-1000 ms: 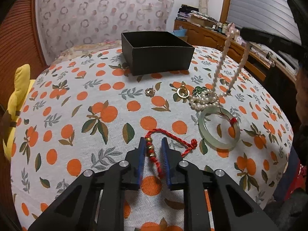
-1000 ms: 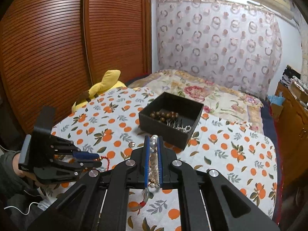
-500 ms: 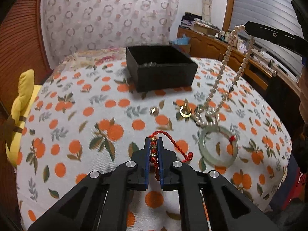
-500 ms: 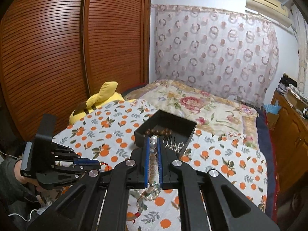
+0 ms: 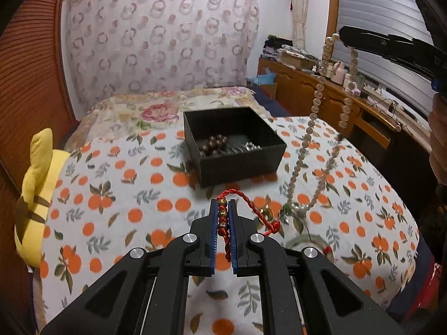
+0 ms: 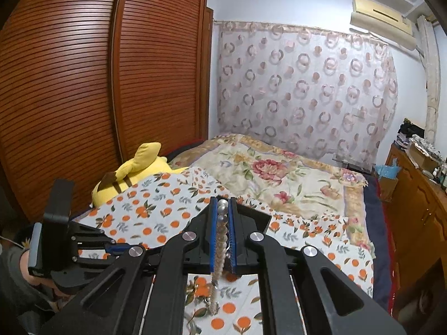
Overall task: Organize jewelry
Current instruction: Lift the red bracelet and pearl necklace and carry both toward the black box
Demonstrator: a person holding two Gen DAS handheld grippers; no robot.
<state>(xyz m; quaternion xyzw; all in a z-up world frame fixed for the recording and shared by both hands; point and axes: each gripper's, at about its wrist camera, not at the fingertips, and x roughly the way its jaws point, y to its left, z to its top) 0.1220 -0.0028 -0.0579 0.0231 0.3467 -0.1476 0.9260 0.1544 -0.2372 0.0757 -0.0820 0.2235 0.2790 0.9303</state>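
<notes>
My left gripper (image 5: pixel 223 203) is shut on a red braided cord bracelet (image 5: pixel 245 198) with small beads and holds it above the orange-print cloth (image 5: pixel 125 195), in front of the open black box (image 5: pixel 237 145). The box holds brown beads (image 5: pixel 213 142) and a silver piece (image 5: pixel 252 146). My right gripper (image 6: pixel 222 203) is shut on a pearl necklace (image 5: pixel 314 111) and holds it high; the strand hangs down (image 6: pixel 219 248), its lower end just over the cloth. A gold ring (image 5: pixel 266 212) and a green jade bangle (image 5: pixel 310 243) lie on the cloth.
A yellow plush toy (image 5: pixel 36 195) lies at the cloth's left edge. A floral bedspread (image 6: pixel 279 173) lies beyond the box. A wooden sideboard (image 5: pixel 335 97) with clutter runs along the right. A slatted wooden wardrobe (image 6: pixel 83 83) stands at the left.
My left gripper has closed on the red bracelet and lifted it off the cloth. My right gripper has raised the pearl necklace higher, pulling its heap off the cloth.
</notes>
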